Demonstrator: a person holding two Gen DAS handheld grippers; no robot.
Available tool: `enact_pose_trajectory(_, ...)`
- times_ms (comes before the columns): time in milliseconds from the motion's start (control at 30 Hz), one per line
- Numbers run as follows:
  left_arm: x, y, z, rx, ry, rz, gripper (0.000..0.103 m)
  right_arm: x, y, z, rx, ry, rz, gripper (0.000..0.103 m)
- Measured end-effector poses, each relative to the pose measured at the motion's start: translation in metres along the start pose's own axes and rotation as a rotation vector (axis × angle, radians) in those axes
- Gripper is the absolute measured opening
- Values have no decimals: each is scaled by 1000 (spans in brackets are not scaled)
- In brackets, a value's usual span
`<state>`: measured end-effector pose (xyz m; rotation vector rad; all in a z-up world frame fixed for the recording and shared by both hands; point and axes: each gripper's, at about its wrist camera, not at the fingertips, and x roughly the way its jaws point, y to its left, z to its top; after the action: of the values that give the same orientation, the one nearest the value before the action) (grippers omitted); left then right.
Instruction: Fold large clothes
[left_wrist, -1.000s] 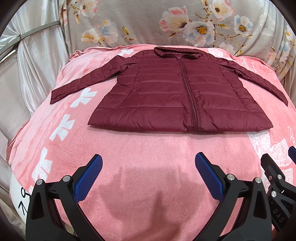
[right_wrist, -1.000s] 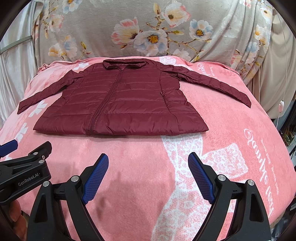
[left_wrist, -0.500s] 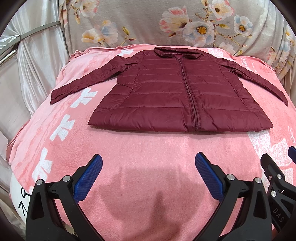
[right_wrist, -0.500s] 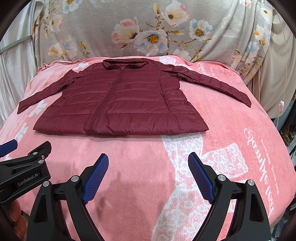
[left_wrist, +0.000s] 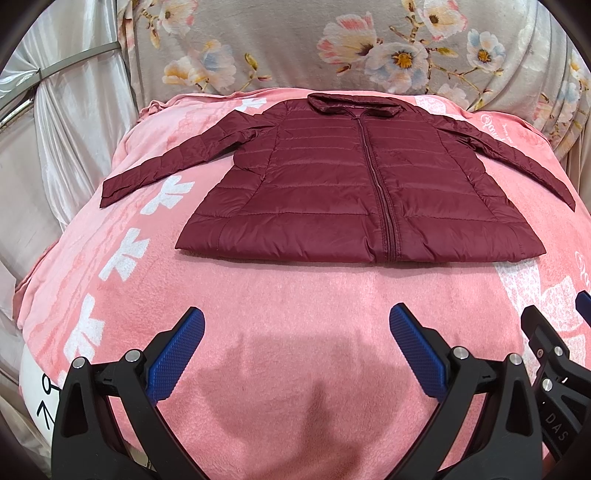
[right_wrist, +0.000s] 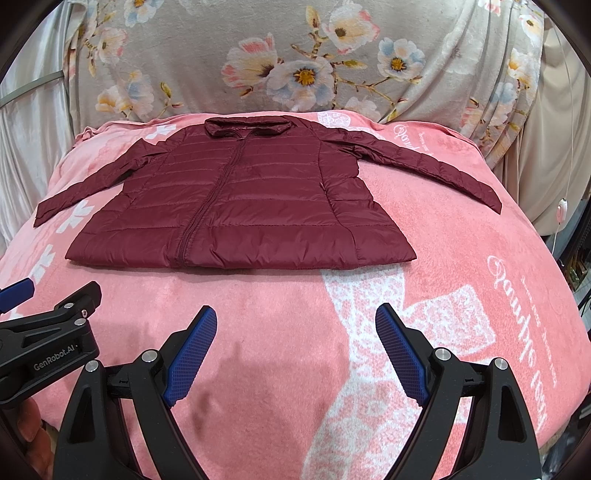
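With both the left gripper (left_wrist: 295, 334) and right gripper (right_wrist: 296, 332) wide open and empty, take the jacket (left_wrist: 354, 188) sleeve (at 10 o'clock) near its cuff, folding inward smoothly.

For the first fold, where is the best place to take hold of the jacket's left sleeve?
Probably at the cuff of the sleeve, coming from the left with the left tool. The sleeve lies flat and stretched outward on the blanket, so its free end lifts easily.

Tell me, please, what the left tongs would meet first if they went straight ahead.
Probably the jacket's hem, beyond bare pink blanket; the left tongs are open, and depth is unclear.
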<state>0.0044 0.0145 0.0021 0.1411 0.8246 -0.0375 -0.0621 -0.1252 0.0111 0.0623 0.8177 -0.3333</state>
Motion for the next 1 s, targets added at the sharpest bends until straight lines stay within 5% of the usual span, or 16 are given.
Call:
enact_pose_trajectory(400,34,13,17,-31,18,-17,98,50,-83,37,163,20,-48,85)
enact_pose_trajectory(800,90,22,68,-64,-6,-26,98,198,-319,124,687,24,-149,85)
enact_pose_trajectory(1000,115,24,86,-58,-40,24,98,258,-386,144,793,13,-210,85)
